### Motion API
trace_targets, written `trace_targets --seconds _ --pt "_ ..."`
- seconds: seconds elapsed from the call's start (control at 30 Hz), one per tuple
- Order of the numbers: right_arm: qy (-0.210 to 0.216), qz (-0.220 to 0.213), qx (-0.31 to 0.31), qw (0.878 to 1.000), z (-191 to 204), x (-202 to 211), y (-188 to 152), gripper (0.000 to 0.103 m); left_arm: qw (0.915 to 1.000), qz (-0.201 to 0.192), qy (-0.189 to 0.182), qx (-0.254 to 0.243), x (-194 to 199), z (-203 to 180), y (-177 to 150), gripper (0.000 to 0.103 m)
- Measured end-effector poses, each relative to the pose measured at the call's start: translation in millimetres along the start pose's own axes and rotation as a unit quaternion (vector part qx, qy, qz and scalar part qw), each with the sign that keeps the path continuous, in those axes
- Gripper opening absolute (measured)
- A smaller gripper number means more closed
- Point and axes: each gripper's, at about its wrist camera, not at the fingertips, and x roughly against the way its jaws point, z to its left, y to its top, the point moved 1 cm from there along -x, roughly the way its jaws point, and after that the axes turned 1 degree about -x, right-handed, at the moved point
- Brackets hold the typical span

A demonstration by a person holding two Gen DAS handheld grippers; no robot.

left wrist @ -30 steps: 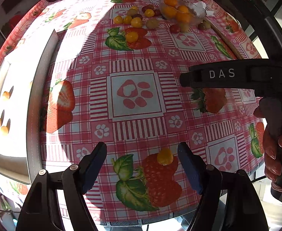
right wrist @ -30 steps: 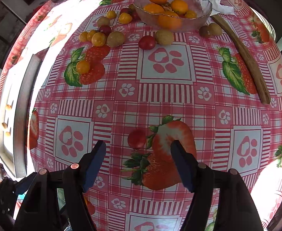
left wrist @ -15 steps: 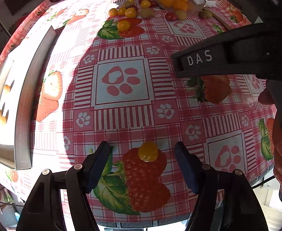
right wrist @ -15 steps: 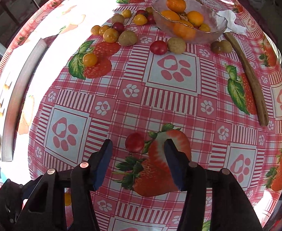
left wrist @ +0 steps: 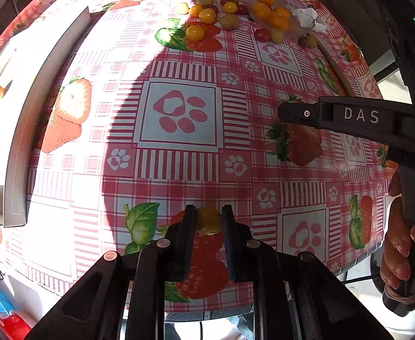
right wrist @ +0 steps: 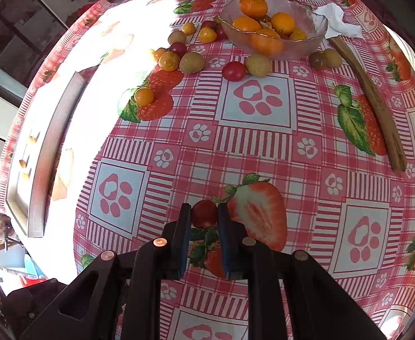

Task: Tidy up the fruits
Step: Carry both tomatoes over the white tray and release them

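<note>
Both tools have just been closing, and each now pinches a small fruit at the near edge of the bench [right wrist: 264, 147]: the left tool [left wrist: 207, 221] holds a yellow cherry tomato [left wrist: 208, 221], the right tool [right wrist: 204, 215] a red cherry tomato [right wrist: 204, 214]. The skins look soft, so the squeeze should stay light and each lift go straight up before any sideways travel. The white tray [right wrist: 41, 170] at the left edge seems the likely destination; the glass bowl [right wrist: 306, 45] of oranges sits at the far side.
</note>
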Motion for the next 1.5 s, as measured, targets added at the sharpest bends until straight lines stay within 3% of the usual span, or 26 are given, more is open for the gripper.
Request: trace_targets --seconds 0.33,0.63,0.83,1.23,1.5 --pt "0.017 -0.001 -0.051 0.999 -20 12 -13 0.020 0.9996 -0.005 -0.005 -0.026 14 29 25 0.020" --pt "0.004 -0.002 -0.073 0.997 12 11 8 0.020 0.9986 -0.027 -0.021 -0.040 38 73 57 0.020" --pt "0.006 -0.004 -0.074 0.997 51 3 33 0.020 0.9987 -0.037 -0.011 -0.032 50 124 84 0.020" --pt "0.043 -0.010 -0.034 0.998 166 -29 107 0.020 0.9964 -0.077 0.035 0.001 73 234 146 0.020" --pt "0.065 0.012 -0.013 0.998 231 -66 140 0.020 0.9940 -0.078 0.076 0.012 54 292 181 0.020"
